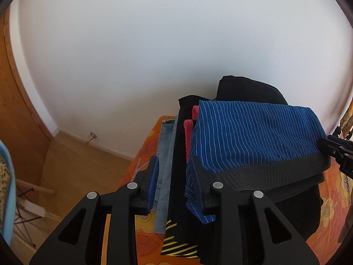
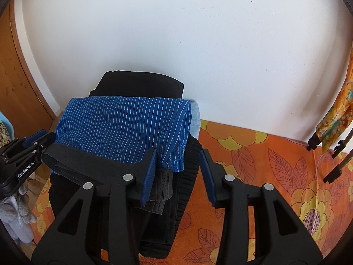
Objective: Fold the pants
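Note:
Folded blue pants with thin white stripes (image 1: 253,130) lie on top of a stack of folded clothes; their dark ribbed waistband (image 1: 275,174) faces me. They also show in the right wrist view (image 2: 123,125). My left gripper (image 1: 174,176) is open at the stack's left edge, its right finger against the blue pants. My right gripper (image 2: 178,172) is open at the stack's right edge, its left finger over the waistband (image 2: 158,185). Neither grips cloth.
The stack holds black garments (image 2: 141,84), pink cloth (image 1: 189,132) and light denim (image 1: 165,165), on an orange flowered bedspread (image 2: 275,176). A white wall stands behind. A wooden door (image 1: 13,110) is at left, tripod legs (image 2: 335,163) at right.

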### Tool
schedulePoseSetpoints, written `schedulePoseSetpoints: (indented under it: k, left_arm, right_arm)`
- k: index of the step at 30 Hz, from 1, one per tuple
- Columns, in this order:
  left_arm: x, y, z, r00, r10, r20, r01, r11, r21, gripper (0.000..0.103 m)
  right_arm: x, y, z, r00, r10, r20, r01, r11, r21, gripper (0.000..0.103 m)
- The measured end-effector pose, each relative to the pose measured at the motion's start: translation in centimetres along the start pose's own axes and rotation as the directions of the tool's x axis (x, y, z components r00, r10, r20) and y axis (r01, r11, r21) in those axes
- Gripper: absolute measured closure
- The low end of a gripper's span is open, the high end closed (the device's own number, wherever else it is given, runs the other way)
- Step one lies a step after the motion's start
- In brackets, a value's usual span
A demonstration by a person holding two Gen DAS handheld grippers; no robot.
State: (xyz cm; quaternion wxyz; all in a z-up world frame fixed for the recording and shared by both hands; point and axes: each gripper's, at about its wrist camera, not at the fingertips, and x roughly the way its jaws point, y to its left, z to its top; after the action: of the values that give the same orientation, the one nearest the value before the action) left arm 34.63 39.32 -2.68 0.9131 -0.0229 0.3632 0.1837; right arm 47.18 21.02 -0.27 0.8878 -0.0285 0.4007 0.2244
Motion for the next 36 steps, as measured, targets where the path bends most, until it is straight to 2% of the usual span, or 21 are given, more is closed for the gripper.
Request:
schedulePoseSetpoints:
  k: [9,13,17,22,26,27,28,29,33,36]
  left_arm:
    - [-2.9,-0.2,-0.5,1.0,0.008,0.01,-0.008,1.0,0.0,0.074]
    - [-5.2,-0.8,-0.9,1.0,-0.003,0.021,0.003,1.0,0.006,0.073]
    - [-7.6,-1.2,-1.3,0.999,-0.015,0.032,0.015,1.0,0.005,0.063]
    - [-11.3,-1.5,-1.9,0.998,-0.035,0.061,0.035,0.999,-0.001,0.056]
    - [-14.6,-1.5,-2.7,0.995,-0.043,0.087,0.045,0.999,-0.019,0.04]
    - [-15.5,-1.4,-3.0,0.995,-0.045,0.091,0.047,0.999,-0.022,0.038]
    - [-16.3,-1.4,-3.3,0.994,-0.047,0.096,0.049,0.998,-0.025,0.036]
    - [-17.1,-1.4,-3.6,0.994,-0.051,0.101,0.054,0.998,-0.025,0.034]
    - [-20.4,-1.8,-5.4,0.991,-0.059,0.12,0.061,0.998,-0.016,0.027]
    - [-22.8,-2.4,-6.6,0.987,-0.076,0.142,0.081,0.996,-0.029,0.022]
  right_arm:
    - [-3.8,-0.2,-0.8,1.0,-0.007,0.012,0.007,1.0,-0.016,0.061]
    - [-6.5,-0.4,-1.3,0.999,-0.001,0.035,0.001,1.0,-0.016,0.046]
    - [-9.1,-0.3,-1.9,0.999,0.005,0.043,-0.003,0.999,-0.039,0.046]
    - [-13.0,-0.2,-3.0,0.997,0.004,0.072,0.001,0.998,-0.07,0.046]
    - [-16.4,-0.1,-4.2,0.996,0.035,0.085,-0.029,0.997,-0.074,0.044]
    - [-17.3,0.0,-4.6,0.995,0.045,0.088,-0.038,0.996,-0.08,0.042]
    - [-18.2,0.1,-5.1,0.994,0.053,0.093,-0.045,0.995,-0.088,0.031]
    - [-19.0,0.2,-5.5,0.993,0.06,0.103,-0.05,0.994,-0.096,0.025]
    - [-22.4,0.6,-7.4,0.988,0.081,0.135,-0.062,0.988,-0.138,0.022]
    - [-24.8,0.4,-8.8,0.983,0.106,0.148,-0.082,0.984,-0.157,0.015]
